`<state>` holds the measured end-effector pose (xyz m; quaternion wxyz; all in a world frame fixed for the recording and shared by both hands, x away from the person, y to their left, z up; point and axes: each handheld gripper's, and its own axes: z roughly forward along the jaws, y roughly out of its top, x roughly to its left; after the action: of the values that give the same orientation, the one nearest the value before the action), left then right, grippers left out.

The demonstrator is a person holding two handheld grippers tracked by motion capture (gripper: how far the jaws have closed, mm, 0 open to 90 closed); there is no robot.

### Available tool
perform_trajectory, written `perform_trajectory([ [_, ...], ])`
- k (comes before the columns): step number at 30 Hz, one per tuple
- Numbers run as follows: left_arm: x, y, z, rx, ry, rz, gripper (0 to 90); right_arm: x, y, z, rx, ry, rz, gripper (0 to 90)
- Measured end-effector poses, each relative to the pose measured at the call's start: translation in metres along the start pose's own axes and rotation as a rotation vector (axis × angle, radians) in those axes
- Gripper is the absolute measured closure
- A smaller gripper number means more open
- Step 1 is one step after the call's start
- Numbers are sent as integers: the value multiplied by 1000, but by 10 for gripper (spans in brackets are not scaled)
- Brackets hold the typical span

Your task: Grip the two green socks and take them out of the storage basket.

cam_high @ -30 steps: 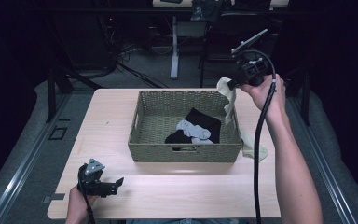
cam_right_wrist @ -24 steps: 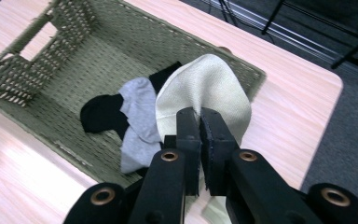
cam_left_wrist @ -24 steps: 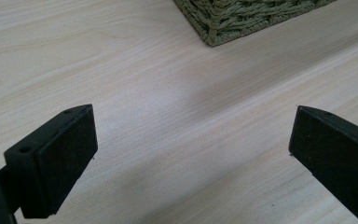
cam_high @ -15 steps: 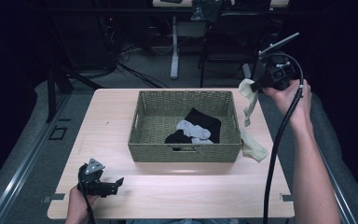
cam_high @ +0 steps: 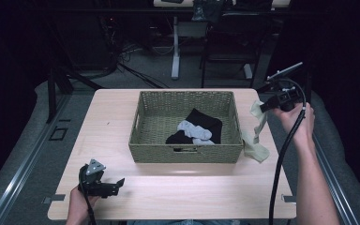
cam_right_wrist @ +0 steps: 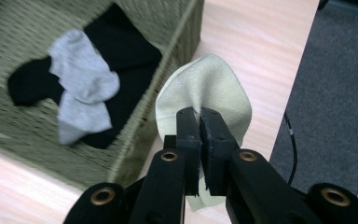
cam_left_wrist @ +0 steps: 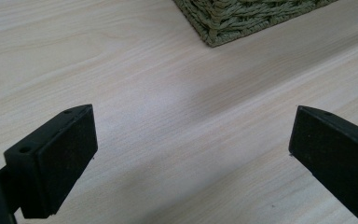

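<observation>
A woven basket stands mid-table with black socks and a grey sock inside; the right gripper view shows the basket's wall, the grey sock and the black socks. My right gripper hovers past the basket's right side, shut on a pale yellow-green sock that hangs down with its lower end on the table. In its own view the right gripper pinches that pale sock. My left gripper rests low at the table's front left, open; its pads stand wide apart over bare wood.
The light wooden table has free surface left of and in front of the basket. Its right edge lies close to the hanging sock, with grey floor beyond. A cable trails along the right forearm. Chairs and a desk leg stand behind.
My right gripper has carried the pale sock out from the basket's rim to the right and downward, so more of the sock lies on the table. The left gripper has stayed put.
</observation>
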<state>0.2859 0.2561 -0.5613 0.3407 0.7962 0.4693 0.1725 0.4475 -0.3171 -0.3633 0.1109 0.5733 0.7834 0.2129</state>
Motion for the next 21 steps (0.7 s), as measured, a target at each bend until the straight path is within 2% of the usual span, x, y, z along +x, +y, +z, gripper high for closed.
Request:
perform_trajectory([
  [5, 0, 0, 0, 1, 3, -1, 11, -9, -15, 29, 16, 10, 28, 872],
  [6, 0, 0, 0, 1, 3, 3, 11, -10, -17, 35, 25, 3, 30, 872],
  [8, 0, 0, 0, 1, 3, -2, 11, -11, -22, 47, 29, 17, 34, 871],
  [10, 0, 0, 0, 2, 2, -1, 11, -12, -27, 60, 44, 5, 35, 871],
  [12, 0, 0, 0, 1, 3, 3, 11, -14, -31, 72, 48, 17, 49, 871],
  [21, 0, 0, 1, 3, 4, -2, 11, -22, -47, 122, 104, -4, 86, 868],
])
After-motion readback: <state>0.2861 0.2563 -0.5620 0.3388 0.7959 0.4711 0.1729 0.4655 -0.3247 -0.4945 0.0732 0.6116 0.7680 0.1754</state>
